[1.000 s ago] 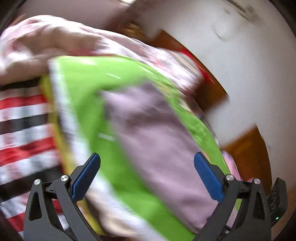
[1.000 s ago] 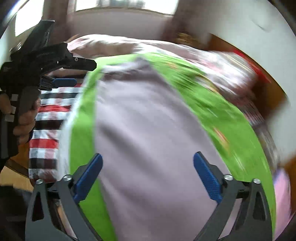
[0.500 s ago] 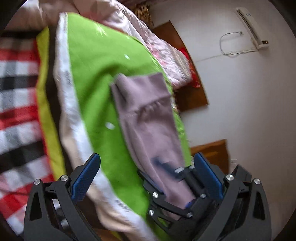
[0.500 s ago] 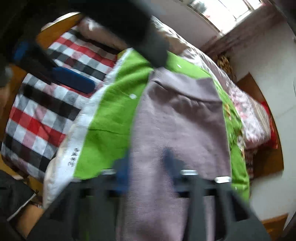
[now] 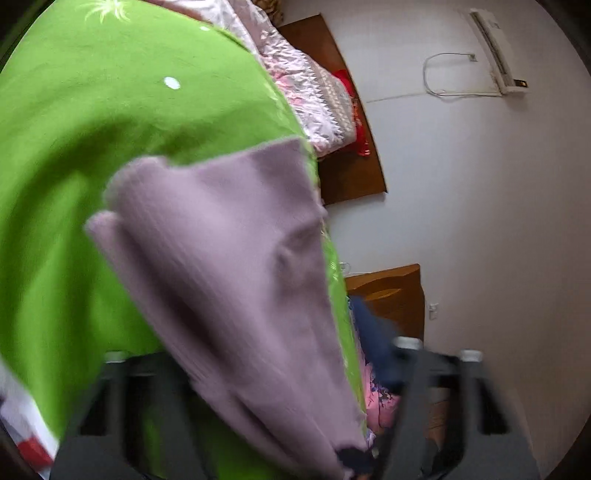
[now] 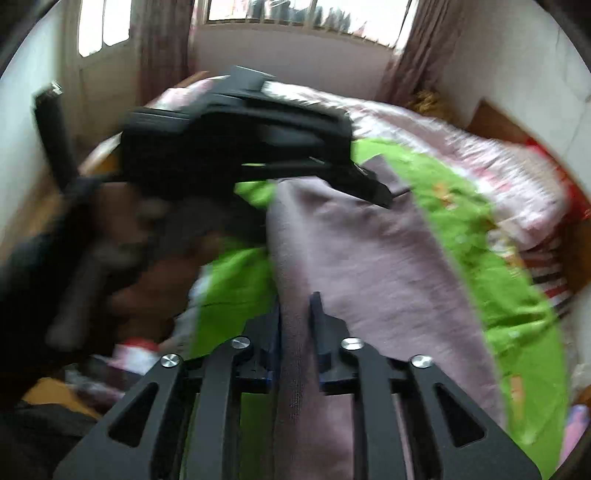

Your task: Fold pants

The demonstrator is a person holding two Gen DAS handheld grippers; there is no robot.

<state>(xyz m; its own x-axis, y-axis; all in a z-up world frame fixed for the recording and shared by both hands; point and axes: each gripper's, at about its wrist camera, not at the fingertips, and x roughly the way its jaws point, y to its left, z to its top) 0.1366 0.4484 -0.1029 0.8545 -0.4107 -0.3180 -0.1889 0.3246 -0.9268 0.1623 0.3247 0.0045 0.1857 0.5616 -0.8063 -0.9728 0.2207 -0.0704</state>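
The mauve pants (image 6: 376, 258) lie on a green blanket (image 6: 498, 266) on the bed. My right gripper (image 6: 295, 317) is shut on a fold of the pants' left edge, low in the right wrist view. My left gripper (image 6: 369, 188) shows there as a black tool over the far end of the pants, and the fabric rises to its tips. In the left wrist view the pants (image 5: 229, 266) hang lifted and doubled close to the lens. They cover the left gripper's blurred frame, so its jaws are hidden.
A pink floral quilt (image 6: 443, 129) lies beyond the green blanket (image 5: 110, 129). A wooden headboard (image 5: 347, 155) and a wooden nightstand (image 5: 391, 295) stand by the white wall. An air conditioner (image 5: 498, 48) hangs high on it. Windows with curtains (image 6: 295, 14) are behind the bed.
Both grippers were open over the flat pants. The right gripper has shut on the pants' edge. The left gripper has moved to the far end, and the pants are lifted and folding.
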